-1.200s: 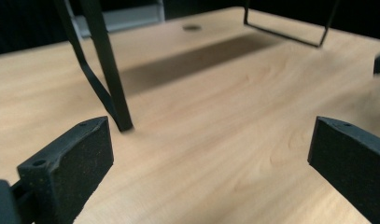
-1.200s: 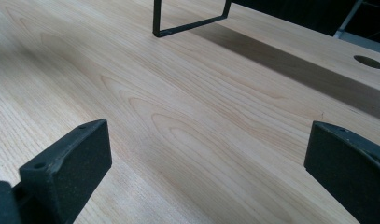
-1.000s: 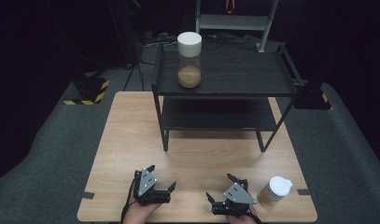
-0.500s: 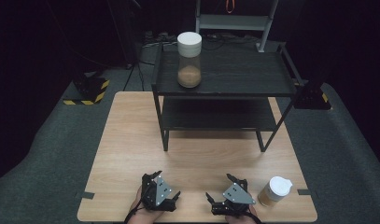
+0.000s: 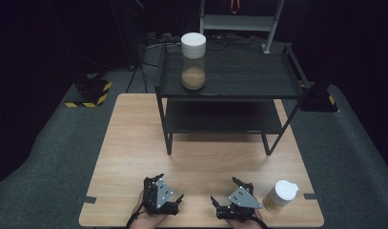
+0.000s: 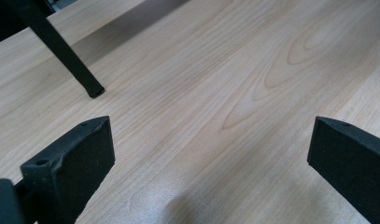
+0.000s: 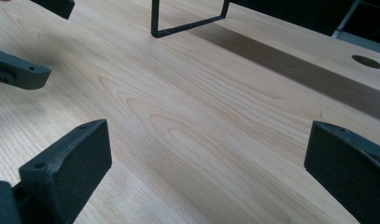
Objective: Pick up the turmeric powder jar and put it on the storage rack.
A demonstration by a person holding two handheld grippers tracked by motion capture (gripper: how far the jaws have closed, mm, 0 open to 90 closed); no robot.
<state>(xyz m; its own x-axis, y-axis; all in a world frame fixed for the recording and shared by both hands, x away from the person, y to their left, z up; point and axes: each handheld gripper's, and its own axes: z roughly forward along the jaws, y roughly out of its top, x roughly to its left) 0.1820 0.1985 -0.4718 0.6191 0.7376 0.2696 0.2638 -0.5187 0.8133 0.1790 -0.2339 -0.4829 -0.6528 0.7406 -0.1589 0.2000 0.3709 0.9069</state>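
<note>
My left gripper (image 5: 169, 187) rests low over the wooden table (image 5: 134, 143) near its front edge, open, with bare wood between its jaws (image 6: 211, 154). To its right, my right gripper (image 5: 224, 190) is also open over bare wood (image 7: 206, 158). It is angled toward the left gripper, whose fingers (image 7: 19, 70) show at the left of the right gripper view. A small jar (image 5: 280, 195) with a white lid and brown contents stands just right of the right gripper. A taller white-lidded jar (image 5: 193, 59) with brown powder stands on the top of the black shelf rack (image 5: 239, 76).
The rack stands across the far half of the table with a lower shelf (image 5: 225, 119). Its front left leg (image 6: 66, 56) is ahead of the left gripper. A round hole (image 7: 367, 61) is in the tabletop. Dark floor surrounds the table, and a yellow-and-black base (image 5: 89, 93) sits at the far left.
The left gripper has shifted slightly right and toward the front edge, and has turned a little. The right gripper and both jars have stayed put.
</note>
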